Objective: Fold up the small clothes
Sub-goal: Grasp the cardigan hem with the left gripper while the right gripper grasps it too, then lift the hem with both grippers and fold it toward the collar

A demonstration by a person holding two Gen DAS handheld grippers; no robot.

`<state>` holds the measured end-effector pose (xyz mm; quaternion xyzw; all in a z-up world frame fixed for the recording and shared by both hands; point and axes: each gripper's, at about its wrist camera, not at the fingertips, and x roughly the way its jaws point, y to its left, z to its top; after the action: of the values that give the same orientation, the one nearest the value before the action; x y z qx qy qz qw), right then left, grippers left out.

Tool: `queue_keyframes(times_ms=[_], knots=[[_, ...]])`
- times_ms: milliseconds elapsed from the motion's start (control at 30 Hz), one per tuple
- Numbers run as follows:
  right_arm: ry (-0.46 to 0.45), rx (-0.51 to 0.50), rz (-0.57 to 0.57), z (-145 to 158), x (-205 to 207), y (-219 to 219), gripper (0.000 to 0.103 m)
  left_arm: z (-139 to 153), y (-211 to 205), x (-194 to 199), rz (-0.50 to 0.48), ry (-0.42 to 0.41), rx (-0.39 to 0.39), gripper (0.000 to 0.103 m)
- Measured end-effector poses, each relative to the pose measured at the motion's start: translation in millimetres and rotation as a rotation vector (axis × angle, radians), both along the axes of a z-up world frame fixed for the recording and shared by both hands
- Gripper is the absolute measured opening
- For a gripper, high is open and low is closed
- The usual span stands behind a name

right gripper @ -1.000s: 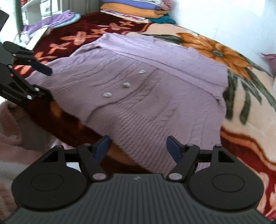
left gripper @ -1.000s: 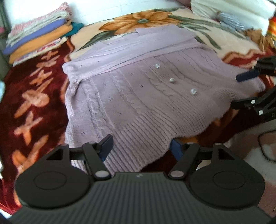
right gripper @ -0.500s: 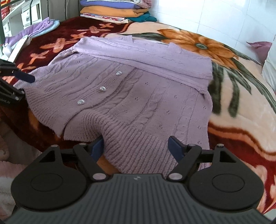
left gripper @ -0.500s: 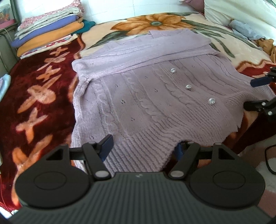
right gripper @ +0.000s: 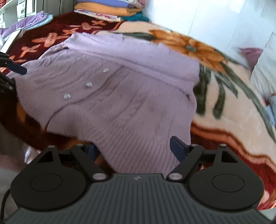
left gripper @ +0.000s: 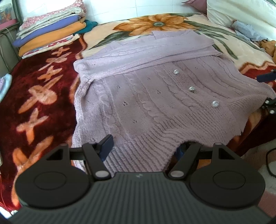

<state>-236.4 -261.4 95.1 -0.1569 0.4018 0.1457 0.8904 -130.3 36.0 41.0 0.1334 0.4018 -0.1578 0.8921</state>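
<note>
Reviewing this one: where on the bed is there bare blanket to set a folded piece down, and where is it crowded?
Free: the dark red blanket strip between the purple sweater and the stack of folded blankets; also the cream flowered part between the sweater and the pillows. Crowded: the near edge, where both open hand-held grippers straddle the sweater's hem.

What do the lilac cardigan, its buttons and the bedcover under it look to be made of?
Lilac cardigan: soft matte knit, probably wool or acrylic; cable ridges, small eyelet holes and a ribbed hem show.
Buttons: three clear, shiny domes, likely plastic or glass; they catch highlights.
Bedcover: thick plush fleece with a printed flower pattern; fuzzy pile and a slight sheen, fibre uncertain.
</note>
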Motion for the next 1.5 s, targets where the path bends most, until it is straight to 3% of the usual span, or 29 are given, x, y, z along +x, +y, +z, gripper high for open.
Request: queue_keyframes(times_ms=[167, 300, 367, 400, 467, 533, 633, 1000, 1500], knots=[[-0.024, 0.002, 0.027, -1, -1, 5, 0.067, 0, 1, -4, -0.001, -0.021, 0.003, 0.073], [-0.009, 0.034, -0.007, 0, -4, -4, 0.061, 1, 2, -9, -0.037, -0.037, 0.002, 0.07], [-0.015, 0.036, -0.02, -1, -6, -6, 0.051, 1, 4, -10, -0.038, -0.041, -0.005, 0.07], [-0.015, 0.041, -0.025, -2, -7, -7, 0.047, 1, 5, -10, -0.038, -0.044, -0.013, 0.064], [-0.014, 0.054, -0.026, -3, -8, -6, 0.026, 2, 7, -9, -0.044, -0.034, -0.051, 0.046], [-0.04, 0.043, -0.031, -3, -9, -2, 0.019, 5, 7, -9, -0.049, -0.032, -0.089, 0.022], [-0.075, 0.081, -0.046, 1, -8, -4, 0.008, 10, 5, -10, -0.063, -0.057, -0.128, 0.011], [-0.252, 0.16, -0.116, 31, 13, -8, 0.006, 41, 7, 11, 0.008, -0.21, -0.202, 0.009], [-0.472, 0.16, -0.149, 72, 103, 6, 0.006, 89, -6, 76, 0.044, -0.426, -0.229, 0.008]])
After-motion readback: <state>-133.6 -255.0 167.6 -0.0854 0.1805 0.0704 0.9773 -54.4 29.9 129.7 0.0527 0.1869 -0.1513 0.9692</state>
